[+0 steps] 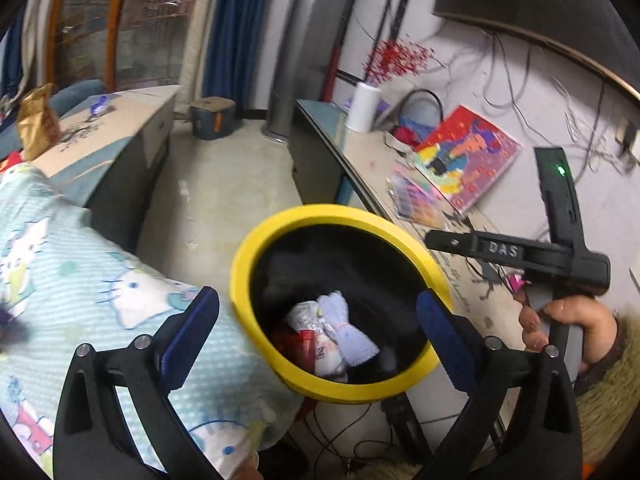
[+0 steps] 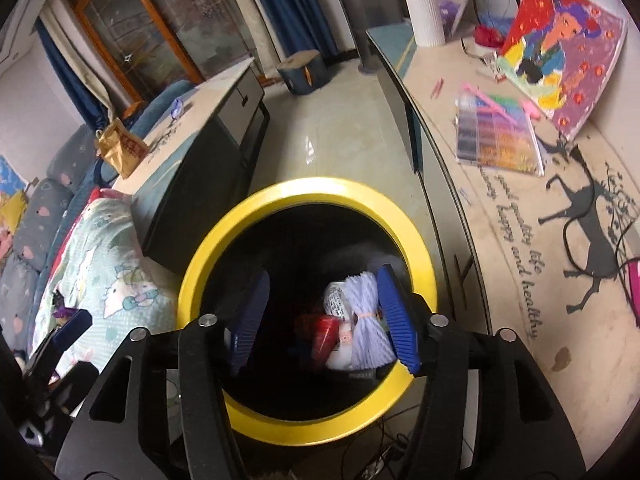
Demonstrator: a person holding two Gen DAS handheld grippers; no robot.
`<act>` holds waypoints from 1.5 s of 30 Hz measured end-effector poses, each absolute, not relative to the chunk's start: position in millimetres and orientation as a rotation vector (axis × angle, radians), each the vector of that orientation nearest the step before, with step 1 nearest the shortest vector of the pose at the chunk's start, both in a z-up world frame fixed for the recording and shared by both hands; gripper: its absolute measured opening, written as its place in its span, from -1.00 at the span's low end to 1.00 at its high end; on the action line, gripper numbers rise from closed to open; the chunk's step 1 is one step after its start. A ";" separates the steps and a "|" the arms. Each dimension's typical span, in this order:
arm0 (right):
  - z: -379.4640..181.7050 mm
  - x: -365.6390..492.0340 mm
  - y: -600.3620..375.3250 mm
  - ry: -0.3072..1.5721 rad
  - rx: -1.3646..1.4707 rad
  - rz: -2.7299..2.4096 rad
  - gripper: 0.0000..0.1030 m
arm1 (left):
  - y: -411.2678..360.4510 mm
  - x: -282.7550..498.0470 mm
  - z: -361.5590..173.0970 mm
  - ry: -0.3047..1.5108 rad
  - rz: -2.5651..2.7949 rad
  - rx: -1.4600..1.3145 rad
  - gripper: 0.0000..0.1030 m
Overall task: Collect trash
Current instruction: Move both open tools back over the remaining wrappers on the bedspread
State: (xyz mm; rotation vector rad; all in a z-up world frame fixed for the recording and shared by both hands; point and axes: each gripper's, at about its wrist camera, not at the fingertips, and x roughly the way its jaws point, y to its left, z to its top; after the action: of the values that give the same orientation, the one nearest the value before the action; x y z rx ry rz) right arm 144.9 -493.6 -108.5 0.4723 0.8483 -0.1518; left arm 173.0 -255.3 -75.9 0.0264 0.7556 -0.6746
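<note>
Pale printed table (image 2: 516, 240) along the right, flat multicoloured bead case (image 2: 498, 136), bright portrait canvas (image 2: 568, 48) and ribbed white cylinder (image 2: 426, 16) set on it, yellow-rimmed black bin (image 2: 304, 196) stood on the beige floor (image 2: 320, 136).

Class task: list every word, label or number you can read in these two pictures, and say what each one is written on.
"DAS": on the right gripper, on its black body.
"good quality life", "happy and healthy": on the table mat, beside the deer print.
Red print on the paper bag: too blurred to read.
Print on the wrapper in the bin: too small to read.
</note>
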 end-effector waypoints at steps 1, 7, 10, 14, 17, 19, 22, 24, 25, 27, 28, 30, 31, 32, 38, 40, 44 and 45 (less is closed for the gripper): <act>-104.0 144.8 -489.5 0.834 0.456 -0.146 0.00 | -250.4 172.8 -72.1 0.746 -0.657 0.020 0.87; -83.3 145.3 -466.6 0.778 0.393 -0.095 0.15 | -227.0 170.2 -53.4 0.699 -0.586 0.000 0.87; -74.8 144.3 -453.3 0.752 0.358 -0.063 0.18 | -214.2 168.5 -45.7 0.678 -0.548 -0.012 0.87; -66.1 143.3 -437.4 0.730 0.322 -0.030 0.21 | -197.7 165.7 -39.7 0.657 -0.509 -0.019 0.87; -60.2 143.1 -424.8 0.722 0.302 -0.001 0.22 | -184.8 162.7 -35.4 0.640 -0.483 -0.023 0.87; -56.8 142.5 -416.9 0.716 0.289 0.016 0.22 | -176.1 159.8 -32.0 0.625 -0.463 -0.024 0.87; -53.0 142.5 -406.3 0.711 0.274 0.037 0.23 | -165.8 156.4 -27.8 0.603 -0.436 -0.024 0.87; -50.1 141.2 -398.6 0.704 0.262 0.052 0.24 | -160.4 154.5 -25.0 0.591 -0.423 -0.024 0.87; -47.8 141.0 -393.3 0.698 0.253 0.063 0.25 | -156.3 153.2 -23.7 0.585 -0.414 -0.024 0.87; -44.9 140.5 -385.8 0.693 0.243 0.078 0.26 | -150.0 151.1 -21.5 0.576 -0.400 -0.028 0.87; -44.1 140.1 -382.6 0.691 0.239 0.085 0.26 | -146.8 150.2 -20.7 0.573 -0.394 -0.031 0.87; -42.4 139.2 -375.5 0.687 0.228 0.097 0.26 | -138.6 148.4 -19.1 0.565 -0.378 -0.040 0.87; -41.4 139.1 -371.2 0.686 0.221 0.104 0.26 | -135.7 148.1 -18.3 0.562 -0.372 -0.043 0.87; -40.9 139.0 -367.9 0.686 0.216 0.110 0.26 | -131.9 147.3 -17.2 0.558 -0.364 -0.047 0.87; -38.4 139.9 -347.1 0.690 0.185 0.148 0.26 | -108.9 143.5 -14.6 0.540 -0.317 -0.062 0.87; -37.9 140.5 -339.5 0.691 0.174 0.161 0.26 | -101.0 142.7 -13.6 0.534 -0.301 -0.069 0.87; -37.2 143.3 -325.0 0.697 0.158 0.193 0.26 | -86.7 140.9 -11.3 0.524 -0.272 -0.080 0.87; -37.1 144.3 -321.2 0.699 0.155 0.201 0.26 | -82.5 140.3 -10.8 0.521 -0.264 -0.083 0.87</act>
State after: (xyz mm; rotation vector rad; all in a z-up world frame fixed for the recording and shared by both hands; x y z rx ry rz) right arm 144.3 -321.2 -37.1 0.1546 0.6986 0.2007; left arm 140.3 -82.5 -10.8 -0.0833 0.5210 -0.2641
